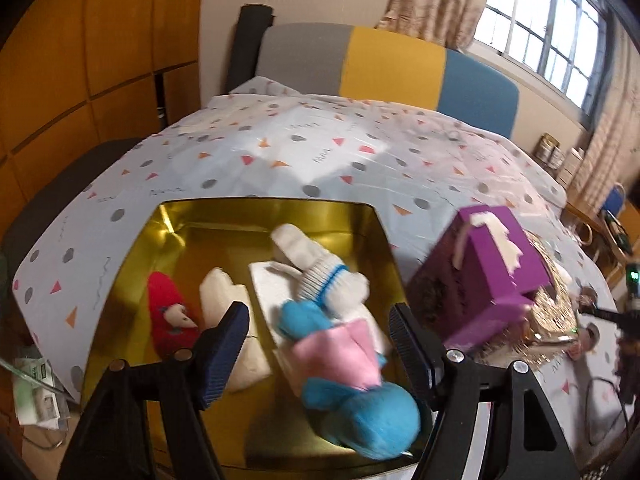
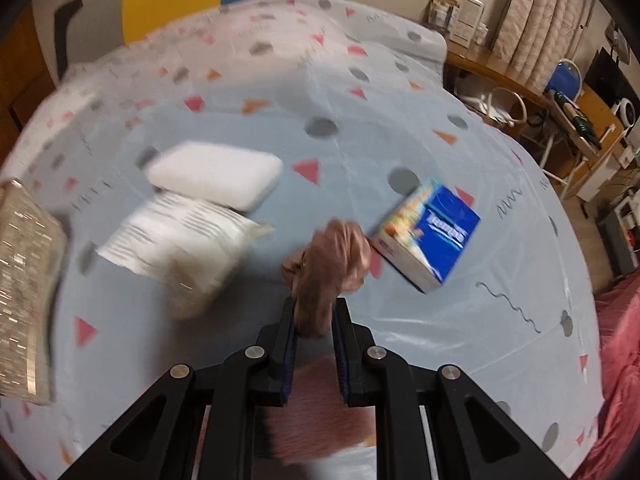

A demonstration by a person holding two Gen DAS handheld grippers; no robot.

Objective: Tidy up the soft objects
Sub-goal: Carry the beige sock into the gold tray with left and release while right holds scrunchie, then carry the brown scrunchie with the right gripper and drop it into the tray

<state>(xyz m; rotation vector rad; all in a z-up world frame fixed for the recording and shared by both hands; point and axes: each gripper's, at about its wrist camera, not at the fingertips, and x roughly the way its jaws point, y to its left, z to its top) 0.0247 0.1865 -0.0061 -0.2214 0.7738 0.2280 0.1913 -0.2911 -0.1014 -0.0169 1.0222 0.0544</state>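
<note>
Left gripper (image 1: 318, 344) stands wide open and empty above the gold box (image 1: 256, 210), where the blue-and-pink doll (image 1: 344, 360) lies. Right gripper (image 2: 314, 320) pinches brown cloth (image 2: 332, 256), apparently a stocking. White sponge (image 2: 216, 178) remains unsorted on the bed.

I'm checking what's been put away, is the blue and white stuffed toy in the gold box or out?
In. The stuffed toy lies inside the gold box, within its walls, on white foam pieces.
</note>
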